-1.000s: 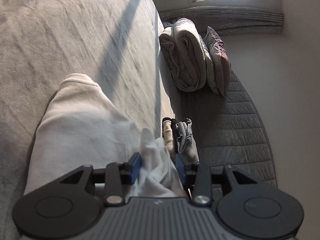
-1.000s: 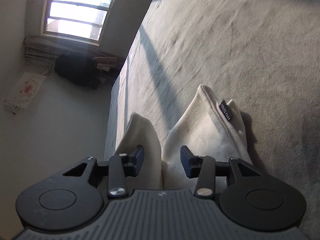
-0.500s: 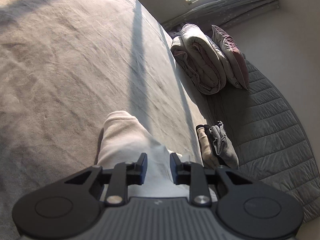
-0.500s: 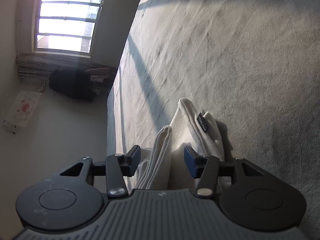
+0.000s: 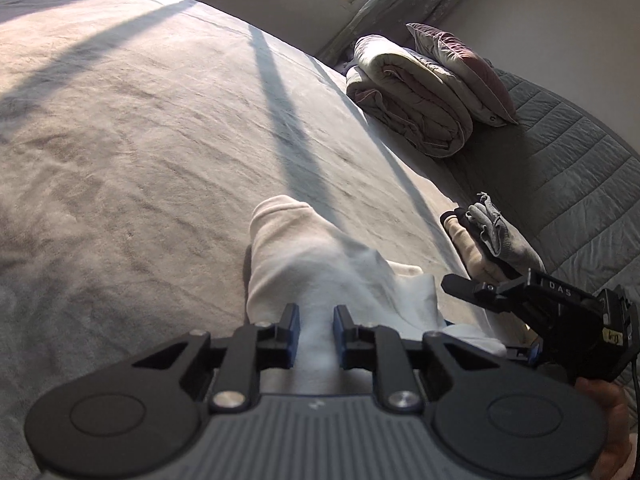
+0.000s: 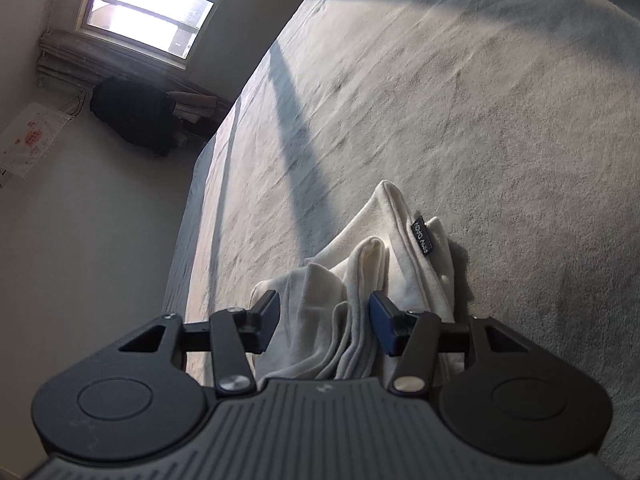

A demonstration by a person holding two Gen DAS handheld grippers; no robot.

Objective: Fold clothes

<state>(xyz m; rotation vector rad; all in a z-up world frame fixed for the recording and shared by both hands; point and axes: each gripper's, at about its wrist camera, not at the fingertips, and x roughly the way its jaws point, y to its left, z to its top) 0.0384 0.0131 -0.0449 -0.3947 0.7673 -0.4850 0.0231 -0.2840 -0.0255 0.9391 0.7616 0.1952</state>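
I had the left gripper (image 5: pixel 316 334) pinched on the cream garment (image 5: pixel 320 264), bunched at 12 o'clock on the grey bedspread (image 5: pixel 140 140), right gripper (image 6: pixel 324 322) jaws just widened, loose around its folds: mid-fold, next needs regrasp.

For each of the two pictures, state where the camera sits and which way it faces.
Left wrist: on the left gripper, facing along the bed toward folded bedding; right gripper and a hand show.
Right wrist: on the right gripper, facing the window; only its own fingers show.
Shared: cream garment, bed.
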